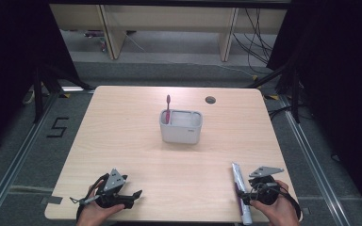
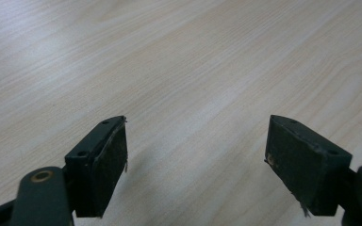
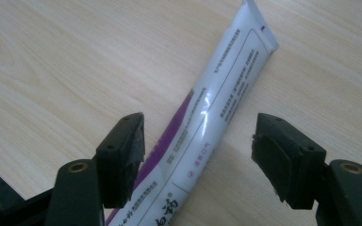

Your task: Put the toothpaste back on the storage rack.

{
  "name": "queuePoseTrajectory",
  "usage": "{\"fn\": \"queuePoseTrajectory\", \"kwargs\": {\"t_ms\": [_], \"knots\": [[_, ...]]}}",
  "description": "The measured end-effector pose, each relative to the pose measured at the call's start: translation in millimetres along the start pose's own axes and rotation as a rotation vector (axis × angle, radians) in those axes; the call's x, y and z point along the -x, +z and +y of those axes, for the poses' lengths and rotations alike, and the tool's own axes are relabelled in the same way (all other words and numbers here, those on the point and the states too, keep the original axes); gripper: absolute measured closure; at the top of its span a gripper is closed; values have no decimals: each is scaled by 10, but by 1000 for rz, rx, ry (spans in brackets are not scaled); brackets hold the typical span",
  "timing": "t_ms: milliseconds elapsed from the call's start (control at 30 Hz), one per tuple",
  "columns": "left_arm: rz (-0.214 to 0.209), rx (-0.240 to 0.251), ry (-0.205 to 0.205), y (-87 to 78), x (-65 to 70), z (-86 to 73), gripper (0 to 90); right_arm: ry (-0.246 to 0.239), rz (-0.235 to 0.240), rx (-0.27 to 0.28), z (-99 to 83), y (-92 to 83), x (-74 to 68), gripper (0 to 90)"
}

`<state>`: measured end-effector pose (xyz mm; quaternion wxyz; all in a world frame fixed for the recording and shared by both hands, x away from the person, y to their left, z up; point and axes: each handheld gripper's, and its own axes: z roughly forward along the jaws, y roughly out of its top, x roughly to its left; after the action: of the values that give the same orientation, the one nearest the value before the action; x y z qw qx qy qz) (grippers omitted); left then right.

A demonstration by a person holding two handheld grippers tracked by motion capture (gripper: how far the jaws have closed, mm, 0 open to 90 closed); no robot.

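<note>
One white-and-purple toothpaste tube (image 3: 207,122) lies flat, printed side up.

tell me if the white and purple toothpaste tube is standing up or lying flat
Lying flat: the white and purple toothpaste tube rests lengthwise on the light wooden table, between the right gripper's open jaws, which are not pressing it.

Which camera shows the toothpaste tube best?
The right gripper view: the toothpaste tube lies large between the open right gripper's jaws, its print and purple stripe clear. The high view shows it small, near the table's front edge. The left gripper view looks at bare wood.
</note>
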<state>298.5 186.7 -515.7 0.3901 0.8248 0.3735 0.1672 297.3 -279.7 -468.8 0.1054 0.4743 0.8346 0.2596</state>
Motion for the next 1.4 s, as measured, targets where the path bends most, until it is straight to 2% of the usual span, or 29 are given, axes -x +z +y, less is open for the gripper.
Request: {"fn": "queuePoseTrajectory", "kwargs": {"t_ms": [100, 133, 300, 367, 400, 433, 467, 533, 567, 633, 667, 767, 800, 833, 867, 900, 1000, 1067, 1133, 1167, 1267, 1333, 1400], "knots": [[0, 0, 2, -2, -1, 2, 212, -6, -2, 2, -3, 19, -7, 364], [-10, 9, -10, 2, 13, 2, 212, -35, -1, -13, 6, 26, 2, 367], [-10, 1, 3, 6, 15, 8, 212, -47, -1, -23, 18, 56, -2, 379], [-16, 3, 0, 11, 21, 4, 212, -40, 1, -44, 24, 56, -11, 387], [-19, -17, 10, -9, 12, 4, 212, -47, -1, -59, 21, 66, -12, 394], [-18, -8, 7, -6, 11, 1, 212, -11, -1, -51, 10, 81, -44, 405], [-16, -4, 5, -5, 11, -1, 212, -43, -6, -62, 15, 74, -18, 411], [-11, -15, 16, -15, 7, -1, 212, -37, 1, -64, 10, 81, -16, 410], [-14, 0, 10, -6, 12, -5, 213, -13, 15, -88, 9, 86, -48, 414], [-13, -16, 19, -15, 6, 0, 212, -46, 3, -99, 21, 105, -43, 408], [-12, -2, 8, -3, 13, -5, 212, -53, 3, -103, 25, 121, -46, 405], [-15, 1, 5, -3, 15, -5, 213, -72, -1, -118, 39, 144, -44, 414], [-12, -17, 19, -16, 6, 0, 213, -78, -4, -131, 53, 155, -44, 449], [-14, -1, 7, -4, 14, -3, 213, -78, -4, -131, 53, 155, -44, 449], [-8, -13, 11, -10, 14, 1, 213, -82, -5, -148, 67, 172, -57, 495], [-8, -13, 11, -10, 14, 1, 213, -82, -5, -148, 67, 172, -57, 495], [-14, 0, 7, -6, 13, -5, 213, -115, -8, -174, 103, 195, -58, 547], [-14, 0, 7, -6, 13, -5, 213, -109, -3, -187, 125, 203, -67, 569], [-10, -8, 11, -9, 13, -3, 213, -148, 0, -201, 156, 209, -51, 587], [-10, -8, 11, -9, 13, -3, 213, -148, 0, -201, 156, 209, -51, 587], [-15, -12, 10, -10, 18, -2, 213, -187, -8, -226, 204, 221, -46, 596], [-14, -11, 11, -12, 18, -1, 214, -183, -2, -236, 211, 219, -49, 597], [-15, -11, 14, -11, 15, -3, 214, -218, 1, -236, 230, 235, -31, 601]]}}
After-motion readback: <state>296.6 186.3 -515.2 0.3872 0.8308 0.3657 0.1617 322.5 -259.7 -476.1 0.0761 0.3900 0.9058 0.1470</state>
